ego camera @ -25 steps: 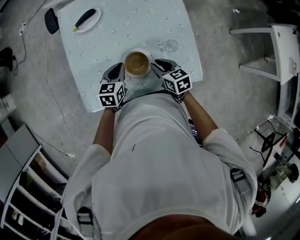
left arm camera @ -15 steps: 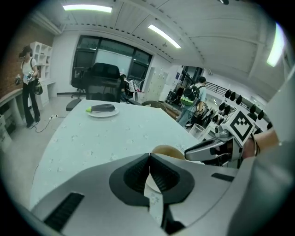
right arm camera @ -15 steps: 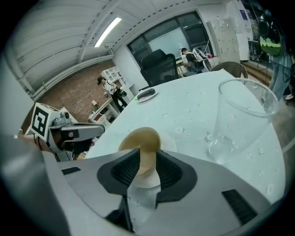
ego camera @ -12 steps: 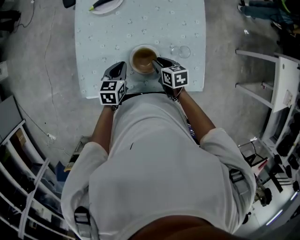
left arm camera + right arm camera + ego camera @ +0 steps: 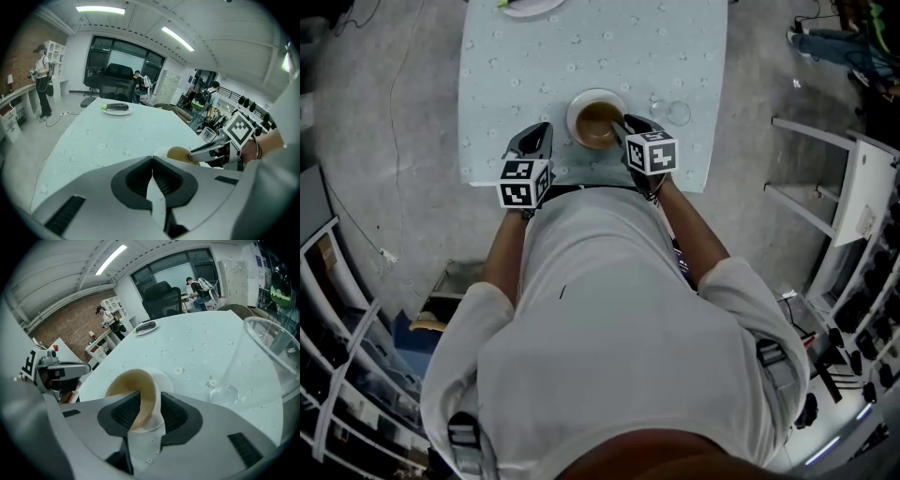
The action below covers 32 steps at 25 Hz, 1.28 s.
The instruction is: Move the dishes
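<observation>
A white bowl (image 5: 598,120) with a tan inside (image 5: 133,390) sits on the pale blue tablecloth (image 5: 581,56), near the table's front edge. My right gripper (image 5: 623,127) straddles the bowl's near rim (image 5: 147,406), one jaw inside and one outside. Its jaws have just been opening; a gap shows beside the wall, so they stand open. My left gripper (image 5: 536,136) is left of the bowl and apart from it. Its jaws (image 5: 152,161) are shut with nothing between them. The left gripper view shows the bowl (image 5: 180,153) beyond them.
A clear glass (image 5: 678,113) stands right of the bowl, close to my right gripper (image 5: 262,366). A plate holding a dark vegetable (image 5: 116,108) sits at the far end. People, a chair and shelves surround the table; a white rack (image 5: 853,169) stands on the right.
The head view has swung, so the table sits higher and more square. The left gripper now stands further from the bowl. The right gripper's jaw has come over the bowl's rim.
</observation>
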Motion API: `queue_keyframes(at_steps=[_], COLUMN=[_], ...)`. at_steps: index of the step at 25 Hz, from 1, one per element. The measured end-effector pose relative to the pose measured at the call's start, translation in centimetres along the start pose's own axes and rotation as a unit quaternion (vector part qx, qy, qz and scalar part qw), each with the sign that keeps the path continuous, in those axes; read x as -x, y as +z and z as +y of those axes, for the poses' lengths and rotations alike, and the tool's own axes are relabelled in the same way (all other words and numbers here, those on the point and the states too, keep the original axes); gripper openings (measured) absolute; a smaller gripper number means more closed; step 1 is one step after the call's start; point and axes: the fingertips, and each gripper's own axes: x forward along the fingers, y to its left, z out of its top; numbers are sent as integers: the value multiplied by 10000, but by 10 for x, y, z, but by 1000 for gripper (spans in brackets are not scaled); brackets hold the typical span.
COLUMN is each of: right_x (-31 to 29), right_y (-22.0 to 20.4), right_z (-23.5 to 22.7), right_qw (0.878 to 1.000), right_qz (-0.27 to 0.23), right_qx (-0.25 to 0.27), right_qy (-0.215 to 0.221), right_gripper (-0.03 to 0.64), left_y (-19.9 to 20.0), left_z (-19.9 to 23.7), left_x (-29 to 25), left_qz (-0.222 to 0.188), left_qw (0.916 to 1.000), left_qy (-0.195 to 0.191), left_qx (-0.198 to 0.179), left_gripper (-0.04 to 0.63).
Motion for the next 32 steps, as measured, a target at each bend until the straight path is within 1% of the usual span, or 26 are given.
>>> queue_keyframes(at_steps=[5,7,8,12,18,23,28,32], right_x=[-10,-12,-13,-13,-12,2,24,40], right_y=[-10,-9,-8,-1,6,19,49,75], right_z=[-2,-2,-2,2,11,27,40,52], right_qw=[9997,9995,9993,9987,9984,9990,9975,9952], right_qz=[214,240,239,223,191,-140,-589,-876], right_qx=[79,150,191,316,419,320,254,324], right_qy=[-74,-169,-221,-325,-337,-289,-287,-297], right_gripper=[127,85,47,6,8,8,8,8], left_y=[-1,-4,-6,-13,-16,-9,16,36], left_z=[7,12,14,20,26,26,22,22], left_x=[7,11,13,25,32,33,32,36], left_qz=[-39,-50,-59,-97,-185,-314,-569,-817], left_qw=[9999,9997,9996,9990,9985,9990,9984,9966], left_qy=[140,203,232,338,350,202,2,-102], left_qx=[81,136,165,283,370,251,34,-45], left_gripper=[20,20,20,20,20,20,20,20])
